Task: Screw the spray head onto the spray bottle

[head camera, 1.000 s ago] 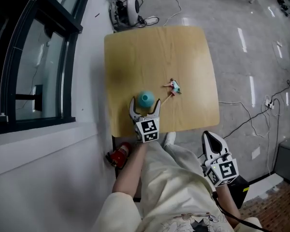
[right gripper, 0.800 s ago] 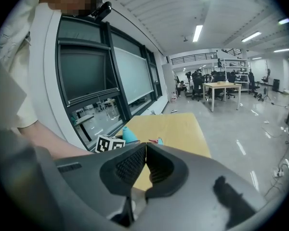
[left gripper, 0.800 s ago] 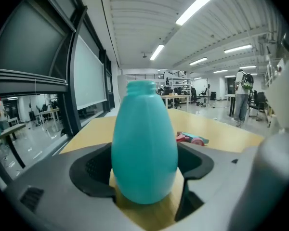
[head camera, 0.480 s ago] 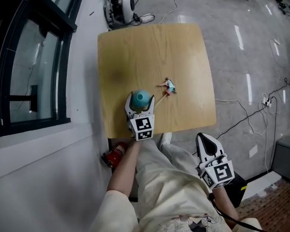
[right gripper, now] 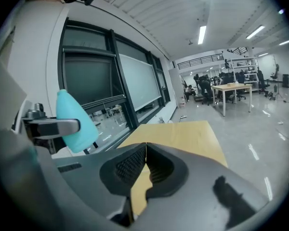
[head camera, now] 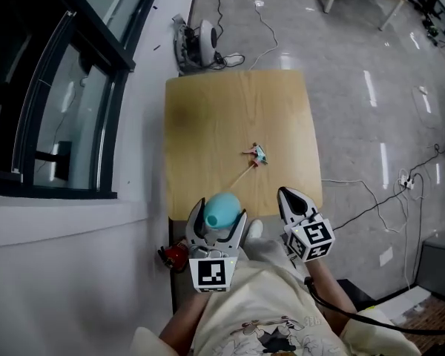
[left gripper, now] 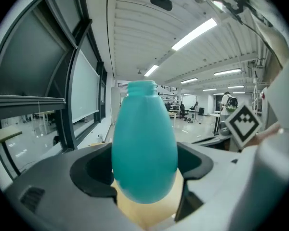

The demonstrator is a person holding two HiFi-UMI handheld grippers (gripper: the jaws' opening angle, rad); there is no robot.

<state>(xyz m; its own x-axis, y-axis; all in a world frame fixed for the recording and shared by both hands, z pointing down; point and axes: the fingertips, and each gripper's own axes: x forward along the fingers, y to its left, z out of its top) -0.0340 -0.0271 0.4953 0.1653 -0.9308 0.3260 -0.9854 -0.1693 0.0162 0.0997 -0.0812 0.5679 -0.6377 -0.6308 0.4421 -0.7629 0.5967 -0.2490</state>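
Left gripper (head camera: 218, 215): jaws wide apart and pressed against both sides of a teal, egg-shaped plastic spray bottle (left gripper: 144, 148), which is upright with its open neck bare; held at the near edge of the table, base contact with the wood not determinable. Right gripper (right gripper: 146, 150): jaws fully together, nothing between them, just right of the bottle and apart from it. Small white-and-teal spray head with red trigger (head camera: 256, 154): lying on its side near the table's middle, its thin dip tube (head camera: 241, 175) trailing toward the near edge, well apart from both grippers. Square light-wood table (head camera: 222, 110): beside a dark-framed window. White device with cables (head camera: 206, 34): on the floor beyond the far edge.
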